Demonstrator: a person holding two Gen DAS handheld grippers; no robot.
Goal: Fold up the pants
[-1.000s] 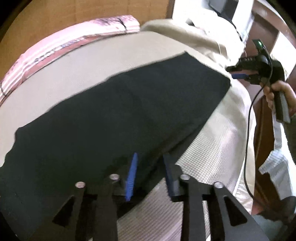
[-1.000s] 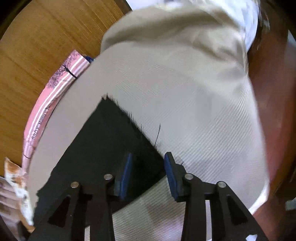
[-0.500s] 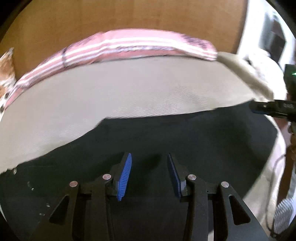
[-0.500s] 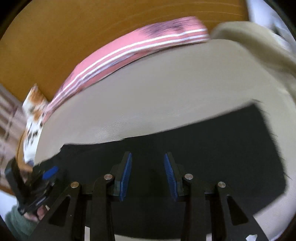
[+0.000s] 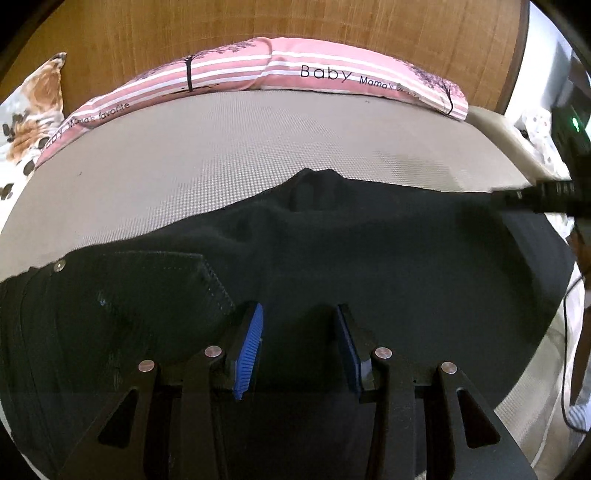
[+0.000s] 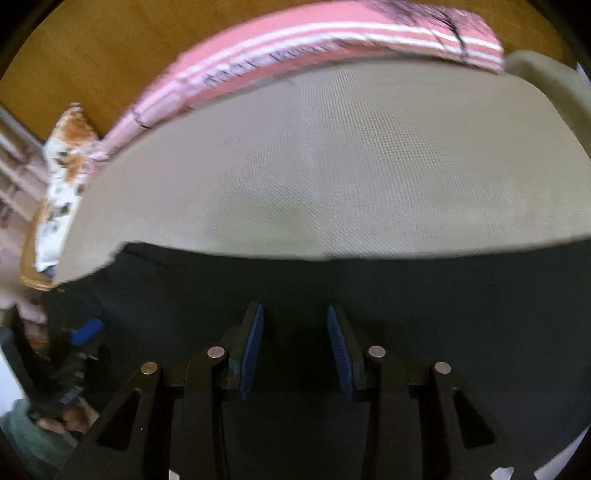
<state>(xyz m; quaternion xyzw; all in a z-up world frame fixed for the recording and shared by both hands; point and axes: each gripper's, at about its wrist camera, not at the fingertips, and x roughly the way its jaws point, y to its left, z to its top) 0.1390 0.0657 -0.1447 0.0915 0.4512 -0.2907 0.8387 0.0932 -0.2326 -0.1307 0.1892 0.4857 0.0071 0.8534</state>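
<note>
Black pants (image 5: 369, 266) lie spread across the beige mattress (image 5: 258, 147), the pocket and rivet end at the left. A small hump rises on their far edge. My left gripper (image 5: 299, 339) hovers over the near part of the pants, blue pads apart, nothing pinched between them. In the right wrist view the pants (image 6: 406, 302) fill the lower half and my right gripper (image 6: 295, 343) stands open above them. The right gripper (image 5: 535, 194) also shows at the far right edge of the pants. A hand holds the left gripper (image 6: 85, 332), blurred, at the lower left.
A pink striped pillow (image 5: 295, 70) lies along the wooden headboard (image 5: 221, 22), with a floral pillow (image 5: 33, 103) at the left. Bare mattress (image 6: 332, 166) stretches between pants and pillows. A black cable (image 5: 565, 332) hangs at the mattress's right edge.
Both views have swung round to face the headboard, with the pants now lying crosswise below. The left pads stand slightly wider than a second ago. The right gripper left the pants' frayed corner.
</note>
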